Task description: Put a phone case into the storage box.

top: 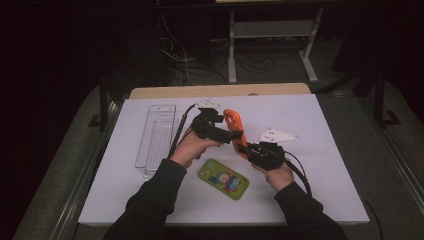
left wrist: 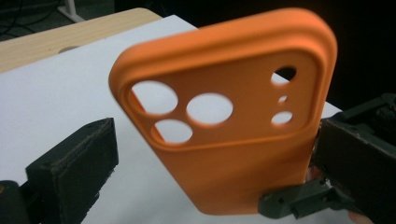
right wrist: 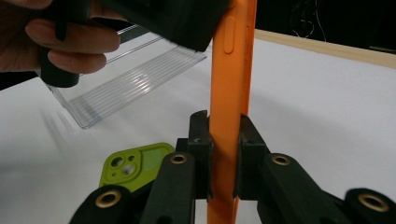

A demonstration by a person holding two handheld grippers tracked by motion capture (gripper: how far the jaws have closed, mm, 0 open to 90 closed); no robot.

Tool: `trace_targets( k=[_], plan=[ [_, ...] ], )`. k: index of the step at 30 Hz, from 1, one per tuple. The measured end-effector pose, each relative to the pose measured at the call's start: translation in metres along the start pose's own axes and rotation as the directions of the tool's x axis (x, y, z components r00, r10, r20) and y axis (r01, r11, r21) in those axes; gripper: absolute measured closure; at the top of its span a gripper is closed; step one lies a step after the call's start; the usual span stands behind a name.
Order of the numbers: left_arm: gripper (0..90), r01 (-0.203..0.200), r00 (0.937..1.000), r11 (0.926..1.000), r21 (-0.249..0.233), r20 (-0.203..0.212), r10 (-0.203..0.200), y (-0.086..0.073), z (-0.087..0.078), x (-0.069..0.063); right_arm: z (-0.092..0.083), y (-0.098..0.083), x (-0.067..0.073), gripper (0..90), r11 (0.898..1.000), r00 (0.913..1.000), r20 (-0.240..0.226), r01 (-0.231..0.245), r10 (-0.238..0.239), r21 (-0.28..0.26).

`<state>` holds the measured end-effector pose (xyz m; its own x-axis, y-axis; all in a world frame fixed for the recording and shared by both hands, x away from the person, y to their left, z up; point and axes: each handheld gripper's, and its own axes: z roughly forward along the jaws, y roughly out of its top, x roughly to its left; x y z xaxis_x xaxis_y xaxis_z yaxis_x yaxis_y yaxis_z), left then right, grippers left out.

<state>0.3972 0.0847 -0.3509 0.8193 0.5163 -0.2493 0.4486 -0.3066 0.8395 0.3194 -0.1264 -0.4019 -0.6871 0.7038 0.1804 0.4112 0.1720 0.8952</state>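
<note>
Orange phone case [top: 233, 126] is held up off the white table [top: 320, 165], roughly mid-table, standing on edge between the two grippers. Camera cut-outs and side-button bump are plainly visible on it.

Right gripper [right wrist: 224, 154]: jaws closed hard on the lower edge of the orange phone case; both black pads press flat on its two faces, the case rising straight up between them. Firm pinch, as far as I can judge.

Left gripper [top: 220, 131]: at the far end of the case. In the left gripper view the jaws stand wide apart. The left-hand pad [left wrist: 74, 163] is well clear of the case, and the case sits in the gap, nearer the other jaw. Whether that jaw touches the case edge I cannot tell; no clamp is evident. Reading: open around the case, not gripping.

Other items: a green phone case [top: 223, 178] with a cartoon print lies flat on the near part of the table, between the person's forearms. A clear plastic tray [top: 156, 137] lies empty at the left, long axis running near to far.

Progress, judged: the orange case is picked up and secured by the right side. The handover or two-handed hold appears only half made, since the left jaws have yet to close. The green case is untouched and nothing is in the tray, so any placing step is still ahead.
</note>
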Motion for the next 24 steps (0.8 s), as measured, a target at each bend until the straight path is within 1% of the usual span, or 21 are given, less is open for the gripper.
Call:
trace_targets(
  k=[2,3,9,13,19,22,23,24],
  plan=[
    [0.0,0.009,1.0,1.0,-0.005,-0.002,-0.009,0.0022,0.0005,-0.0014,0.0004,-0.0001,-0.0001,78.3,1.0,1.0,-0.001,0.007,-0.007,-0.004],
    [0.0,0.006,1.0,1.0,-0.008,-0.003,-0.006,0.0034,0.0007,-0.0015,0.0005,-0.0001,0.0001,78.3,1.0,0.9999,-0.003,0.01,-0.01,-0.004],
    [0.0,0.015,0.9998,0.9995,-0.029,0.011,-0.014,0.0077,0.0021,-0.0021,0.0006,-0.0002,0.0008,78.3,1.0,0.9998,-0.004,0.017,-0.017,-0.006],
    [0.0,0.032,0.9993,0.9982,-0.05,0.022,-0.031,0.0093,0.0031,-0.0013,0.001,-0.0005,0.0015,78.4,1.0,0.9998,-0.008,0.016,-0.016,-0.001],
    [0.0,0.035,0.9991,0.9984,-0.044,0.024,-0.034,0.0089,0.0038,0.0004,0.0015,-0.0009,0.0009,78.4,1.0,0.9998,-0.006,0.016,-0.016,0.006],
    [5.5,0.044,0.9987,0.9973,-0.059,0.027,-0.043,0.009,0.003,0.0024,0.0023,-0.0013,0.0012,78.4,1.0,0.9998,-0.006,0.019,-0.019,0.006],
    [6.3,0.057,0.998,0.9963,-0.064,0.032,-0.055,0.0089,0.0031,0.003,0.0025,-0.0014,0.0015,78.4,1.0,0.9998,-0.005,0.02,-0.02,0.006],
    [6.7,0.059,0.9979,0.9962,-0.063,0.032,-0.057,0.0089,0.0031,0.0035,0.0027,-0.0015,0.0019,78.4,1.0,0.9998,-0.006,0.021,-0.021,0.009]
  ],
)
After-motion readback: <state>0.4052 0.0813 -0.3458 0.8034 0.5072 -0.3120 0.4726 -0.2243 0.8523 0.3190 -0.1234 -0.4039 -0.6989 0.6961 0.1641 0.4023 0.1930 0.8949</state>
